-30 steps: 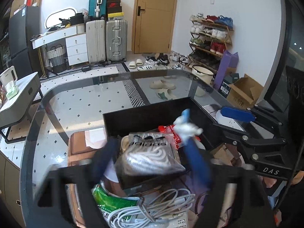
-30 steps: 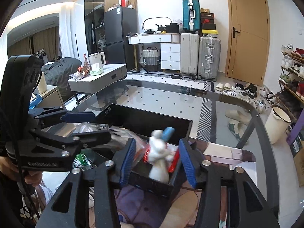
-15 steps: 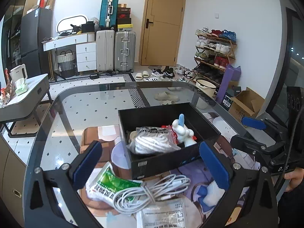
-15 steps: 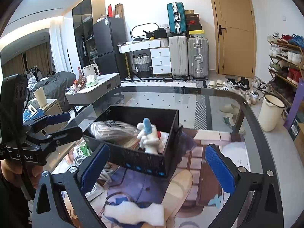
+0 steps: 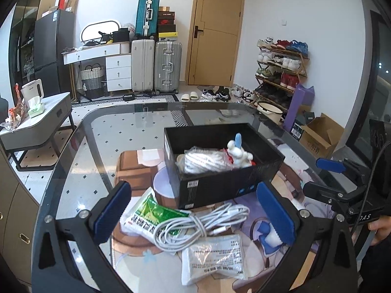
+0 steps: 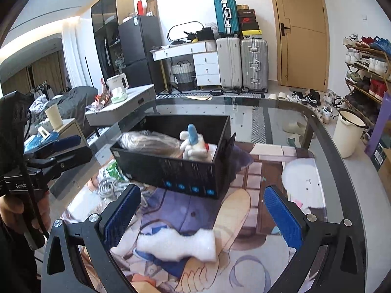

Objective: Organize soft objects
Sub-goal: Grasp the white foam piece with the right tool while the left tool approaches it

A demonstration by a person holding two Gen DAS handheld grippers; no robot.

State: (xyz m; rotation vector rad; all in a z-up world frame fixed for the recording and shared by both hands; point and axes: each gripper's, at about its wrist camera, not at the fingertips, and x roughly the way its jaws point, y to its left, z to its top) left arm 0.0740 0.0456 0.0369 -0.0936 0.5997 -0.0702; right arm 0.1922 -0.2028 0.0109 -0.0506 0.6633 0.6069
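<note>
A black box (image 5: 220, 185) sits on a glass tabletop (image 5: 97, 134), holding a white plush toy (image 5: 238, 152) with a blue ear and a bagged white bundle (image 5: 202, 161). Nearer the camera lie a green packet (image 5: 151, 212), a coiled white cable (image 5: 195, 224) and a white fluffy piece (image 6: 176, 244). The left hand-held gripper (image 5: 193, 214) and right hand-held gripper (image 6: 202, 214) both gape wide, empty, touching nothing.

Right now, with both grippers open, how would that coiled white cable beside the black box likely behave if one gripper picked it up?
The white cable is a loose, untied bundle, so it would probably sag and partly uncoil. It looks light. It overlaps the green packet, so lifting may drag that along.
</note>
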